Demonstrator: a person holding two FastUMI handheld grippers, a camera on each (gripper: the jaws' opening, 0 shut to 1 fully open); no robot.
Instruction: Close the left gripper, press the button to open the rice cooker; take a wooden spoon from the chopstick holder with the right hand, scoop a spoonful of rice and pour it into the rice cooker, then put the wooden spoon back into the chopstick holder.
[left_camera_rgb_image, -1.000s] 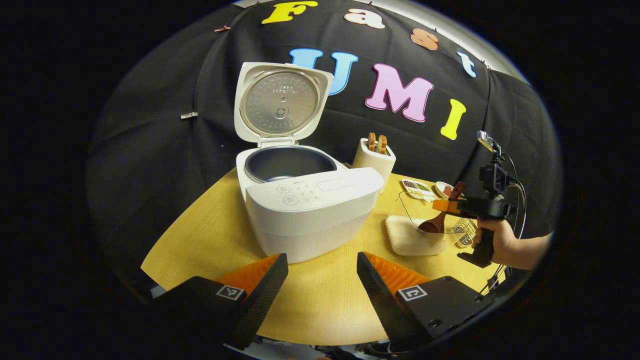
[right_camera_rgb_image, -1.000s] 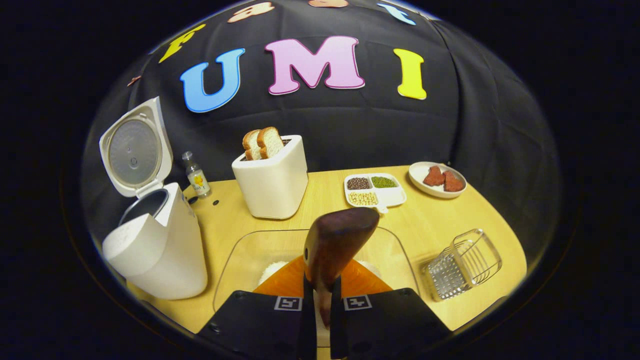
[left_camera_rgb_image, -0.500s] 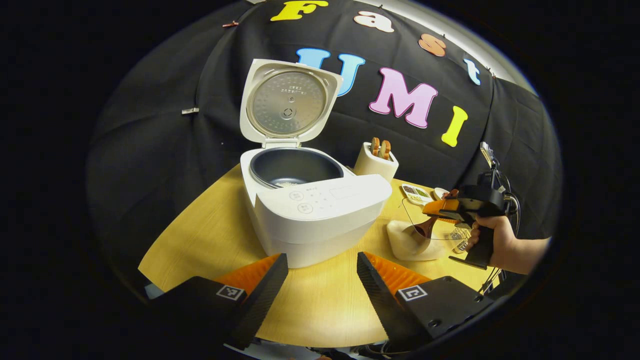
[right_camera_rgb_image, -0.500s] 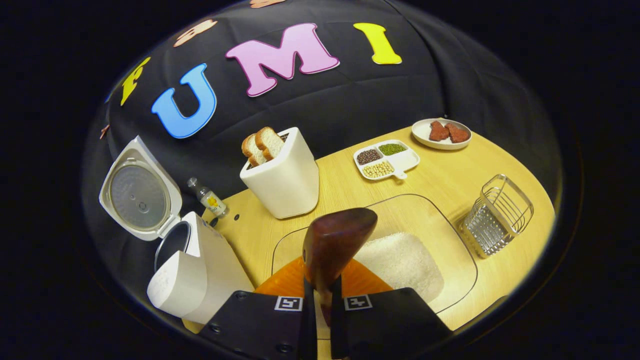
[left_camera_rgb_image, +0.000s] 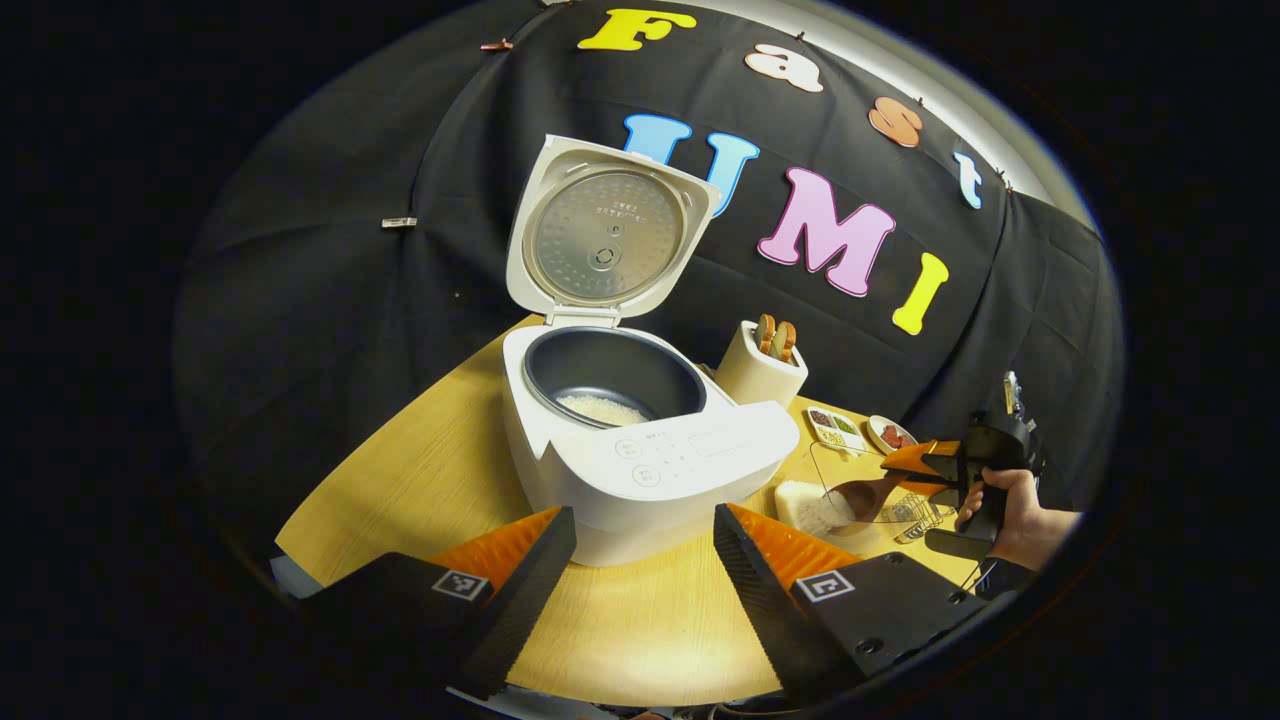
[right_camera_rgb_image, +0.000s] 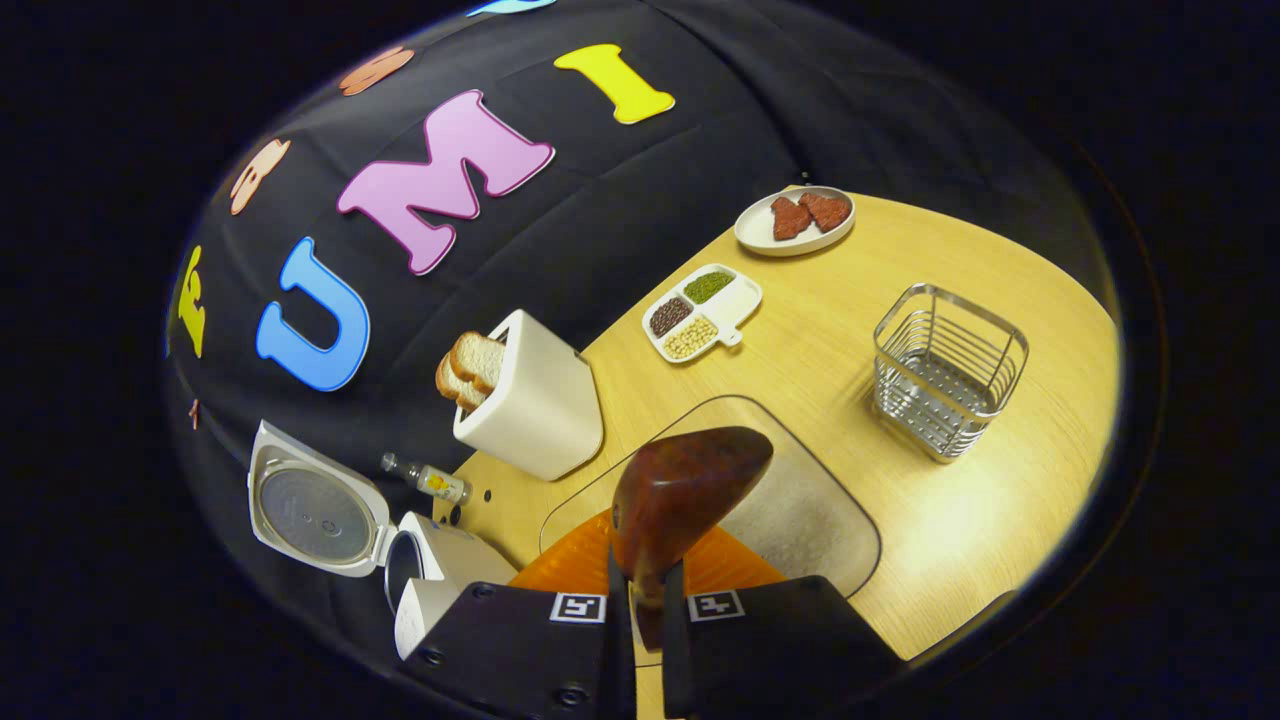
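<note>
The white rice cooker (left_camera_rgb_image: 640, 470) stands open with its lid (left_camera_rgb_image: 600, 235) upright, and a little white rice lies in its dark pot (left_camera_rgb_image: 600, 408). My left gripper (left_camera_rgb_image: 645, 560) hangs open in front of it, holding nothing. Far right, a hand holds my right gripper (left_camera_rgb_image: 935, 462), shut on the wooden spoon (left_camera_rgb_image: 860, 492), whose bowl is at the clear rice container (left_camera_rgb_image: 815, 505). In the right gripper view the spoon (right_camera_rgb_image: 685, 490) rises from between the shut fingers of my right gripper (right_camera_rgb_image: 645, 620), over the rice container (right_camera_rgb_image: 800, 510). The wire chopstick holder (right_camera_rgb_image: 945, 365) stands empty to the right.
A white toaster (right_camera_rgb_image: 530, 400) with bread stands behind the container, with a small bottle (right_camera_rgb_image: 430, 480) beside the cooker (right_camera_rgb_image: 425, 590). A divided dish of beans (right_camera_rgb_image: 700, 312) and a plate of red pieces (right_camera_rgb_image: 795, 220) sit at the back of the wooden table (right_camera_rgb_image: 980, 500).
The right gripper has rolled and dropped lower with the spoon, so its view tilts. The left gripper's view has risen and now looks into the pot, where rice shows.
</note>
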